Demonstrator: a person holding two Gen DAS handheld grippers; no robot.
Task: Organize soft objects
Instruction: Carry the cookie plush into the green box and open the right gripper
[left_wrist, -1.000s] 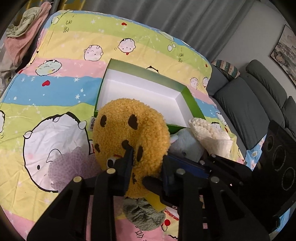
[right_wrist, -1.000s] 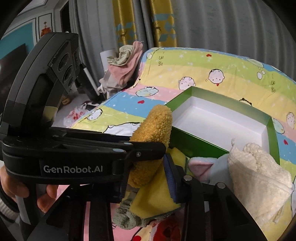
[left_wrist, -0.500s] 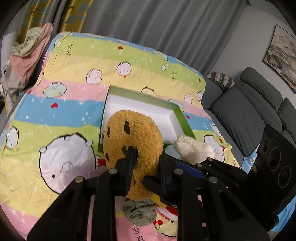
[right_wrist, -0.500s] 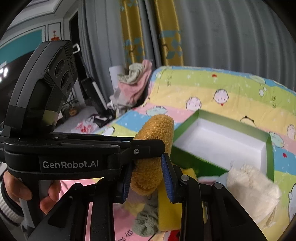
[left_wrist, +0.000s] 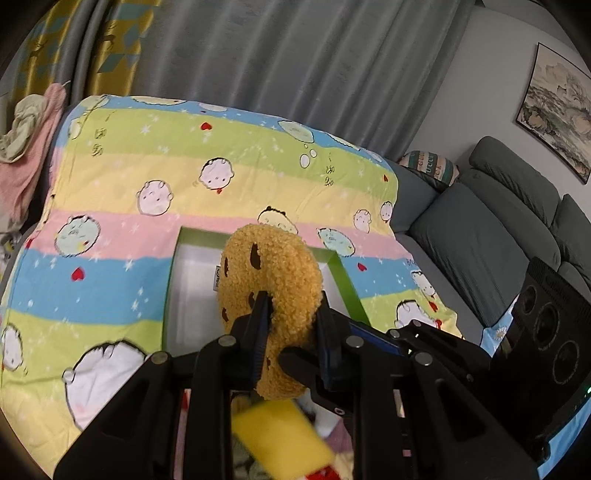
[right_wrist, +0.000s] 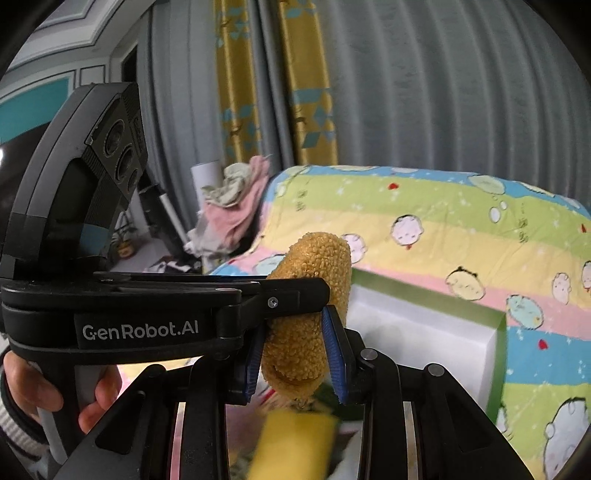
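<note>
Raised cookie plush (left_wrist: 271, 291), both tongs (left_wrist: 291, 325) (right_wrist: 295, 354) clamped

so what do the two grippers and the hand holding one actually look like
Both are matte black plastic. The right gripper has ribbed blue pads on its fingers and round silver pins on its linkages. The left gripper carries white "GenRobot.AI" lettering on its side and a slanted head with three round lenses. The hand on its handle wears a light ribbed knit cuff.
</note>
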